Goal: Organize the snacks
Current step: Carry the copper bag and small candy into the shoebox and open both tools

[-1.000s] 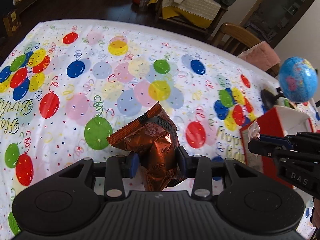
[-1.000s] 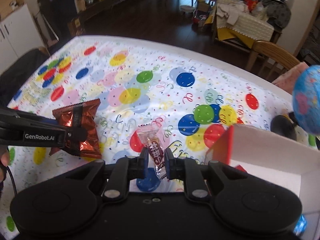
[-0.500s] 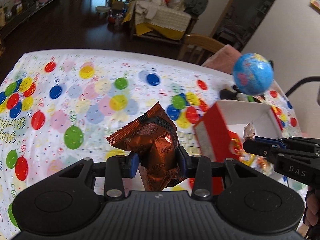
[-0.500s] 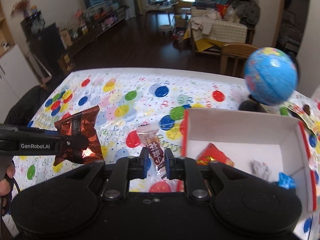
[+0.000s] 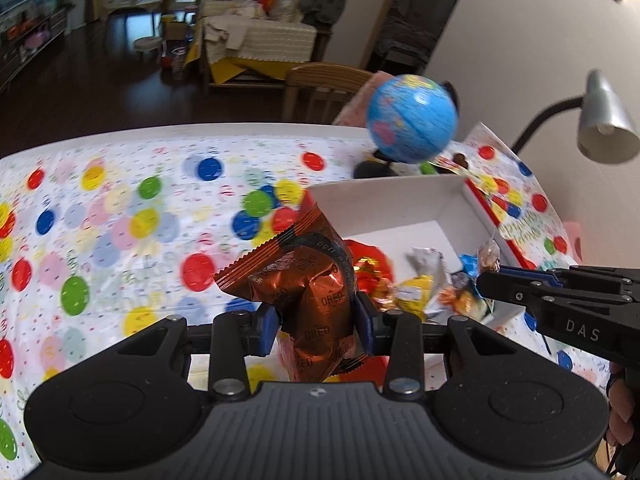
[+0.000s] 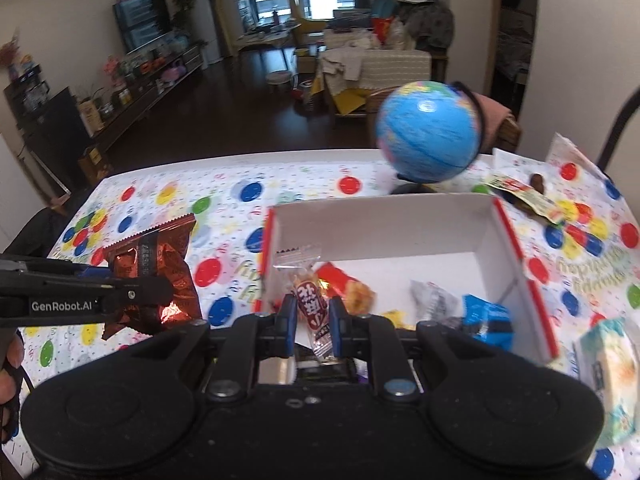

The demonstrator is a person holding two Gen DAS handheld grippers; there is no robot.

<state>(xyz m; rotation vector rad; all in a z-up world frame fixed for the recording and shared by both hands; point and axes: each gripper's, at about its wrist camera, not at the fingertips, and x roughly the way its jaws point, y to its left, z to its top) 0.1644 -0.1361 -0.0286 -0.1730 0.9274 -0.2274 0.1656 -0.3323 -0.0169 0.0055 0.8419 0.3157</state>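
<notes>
Right wrist view: right gripper (image 6: 313,320) pinches a clear-wrapped candy (image 6: 310,304) just ahead over the white, red-edged cardboard box (image 6: 508,240); left gripper (image 5: 316,320) clamps a crinkled copper foil Oreo packet (image 5: 308,296). Next, probably release both inside.

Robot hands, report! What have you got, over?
Left gripper shut on Oreo packet. Right gripper shut on small candy. Snack box ahead, open. Nothing in the way.
</notes>
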